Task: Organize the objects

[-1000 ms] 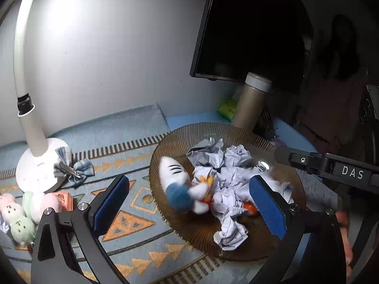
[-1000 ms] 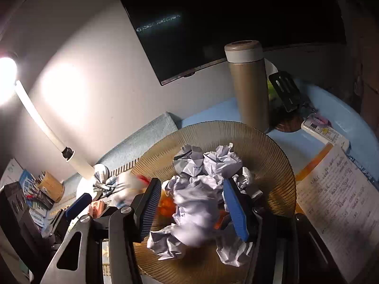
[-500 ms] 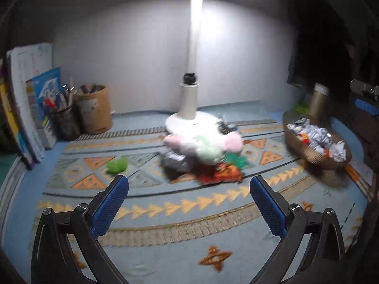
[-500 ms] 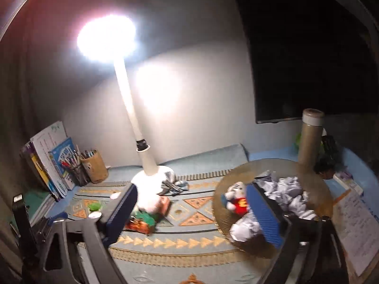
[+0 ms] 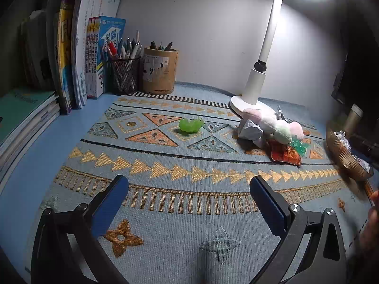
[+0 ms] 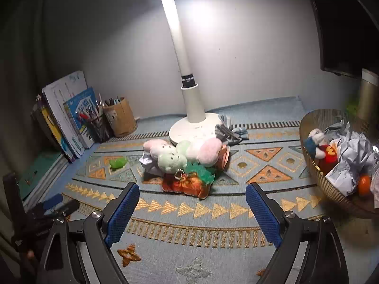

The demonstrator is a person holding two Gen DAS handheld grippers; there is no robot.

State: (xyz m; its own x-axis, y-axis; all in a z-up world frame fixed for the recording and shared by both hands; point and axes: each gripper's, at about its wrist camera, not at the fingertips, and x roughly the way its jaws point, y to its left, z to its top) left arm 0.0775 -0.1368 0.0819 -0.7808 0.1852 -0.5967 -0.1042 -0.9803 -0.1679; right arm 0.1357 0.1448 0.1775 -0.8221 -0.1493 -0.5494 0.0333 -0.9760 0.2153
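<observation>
Both pairs of fingers are spread wide and grasp nothing. Those of the left gripper (image 5: pixel 189 189) hang above the patterned mat (image 5: pixel 165 203) that covers the blue surface (image 5: pixel 35 146), and those of the right gripper (image 6: pixel 192 196) hang above the same mat (image 6: pixel 189 232).

Ahead of the left fingers and off to their right lies a heap: pink and green plush toys (image 5: pixel 277 124) stacked against the lamp base (image 5: pixel 246 103), a crumpled paper ball (image 5: pixel 250 131) touching them on the near left, and an orange pouch (image 5: pixel 285 155) with green netting at the near right. A small green toy (image 5: pixel 190 124) sits alone on the mat, ahead and roughly centred between the left fingers, apart from the heap. Far to the right, at the mat's edge, stands a ribbed basket (image 5: pixel 341 156) with crumpled paper in it.

From the right wrist, the heap lies straight ahead between the fingers: plush toys (image 6: pixel 182 152), orange pouch (image 6: pixel 186 184) nearest, lamp base (image 6: pixel 189 131) behind. The green toy (image 6: pixel 117 162) is ahead to the left. The basket (image 6: pixel 331 187) is to the right, holding crumpled paper (image 6: pixel 353 149), a small doll in red (image 6: pixel 319 148) and an orange ball (image 6: pixel 363 184).

Books (image 5: pixel 83 54) and two pen holders (image 5: pixel 142 71) stand far ahead on the left, against the wall.
</observation>
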